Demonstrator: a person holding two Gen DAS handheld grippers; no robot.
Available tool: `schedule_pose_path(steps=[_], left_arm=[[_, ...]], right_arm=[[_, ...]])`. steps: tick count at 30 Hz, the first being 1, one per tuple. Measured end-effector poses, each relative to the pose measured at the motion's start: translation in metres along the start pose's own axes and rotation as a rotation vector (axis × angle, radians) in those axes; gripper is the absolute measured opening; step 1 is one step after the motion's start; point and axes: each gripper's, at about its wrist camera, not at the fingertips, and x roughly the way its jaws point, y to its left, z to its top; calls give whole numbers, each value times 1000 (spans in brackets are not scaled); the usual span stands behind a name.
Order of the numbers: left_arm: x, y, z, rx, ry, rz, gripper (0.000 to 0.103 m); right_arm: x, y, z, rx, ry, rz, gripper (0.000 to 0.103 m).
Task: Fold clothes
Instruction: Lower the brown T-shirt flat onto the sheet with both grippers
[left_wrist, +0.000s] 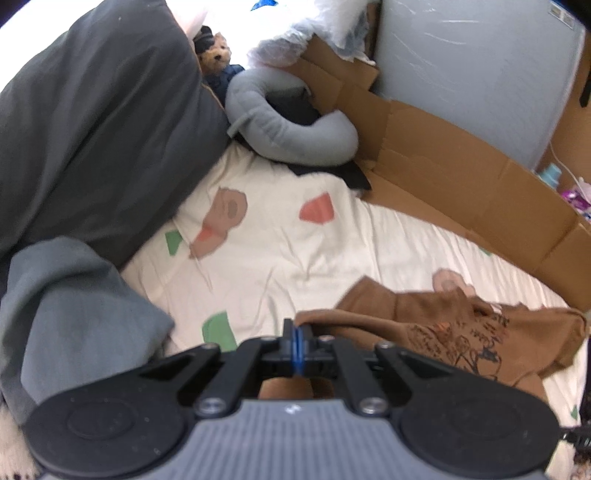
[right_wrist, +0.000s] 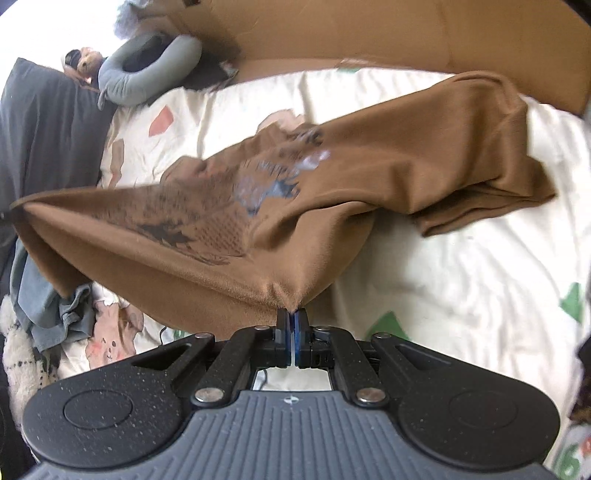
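A brown T-shirt (right_wrist: 332, 177) with a dark print lies stretched over the cream patterned bedsheet (right_wrist: 461, 266), its near edge lifted off the bed. My right gripper (right_wrist: 293, 314) is shut on that lifted edge, the cloth puckering at the pads. In the left wrist view the same brown T-shirt (left_wrist: 443, 332) runs to the right from my left gripper (left_wrist: 297, 326), which is shut on its edge; more brown cloth shows under the jaws. The far sleeve end rests on the sheet by the cardboard.
A dark grey duvet (left_wrist: 92, 129) and a grey-blue garment (left_wrist: 74, 314) fill the left. A grey neck pillow (left_wrist: 288, 129) and a teddy bear (left_wrist: 216, 55) sit at the bed's head. Flattened cardboard (left_wrist: 461, 184) lines the far side of the bedsheet (left_wrist: 277, 251).
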Motion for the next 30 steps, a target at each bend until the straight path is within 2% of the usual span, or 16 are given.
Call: schedule_pose_path(steps=[8,17,25,30], left_arm=[[-25,-14,-31,2,50,-46,1],[-47,-17,-66,-55,112,-100,1],[-62,-22,-102,-18,158,-125,1],[-60,-17,-134,3,223,-120,1]], right_arm=[[-45,-11,-10,18,-24,-45,0],[-98,-21,-33,12,-43,-79,0],[-145,-30,-63,-21,-41,-125,0],[-162,-46,-79,0,-27,-154,0]])
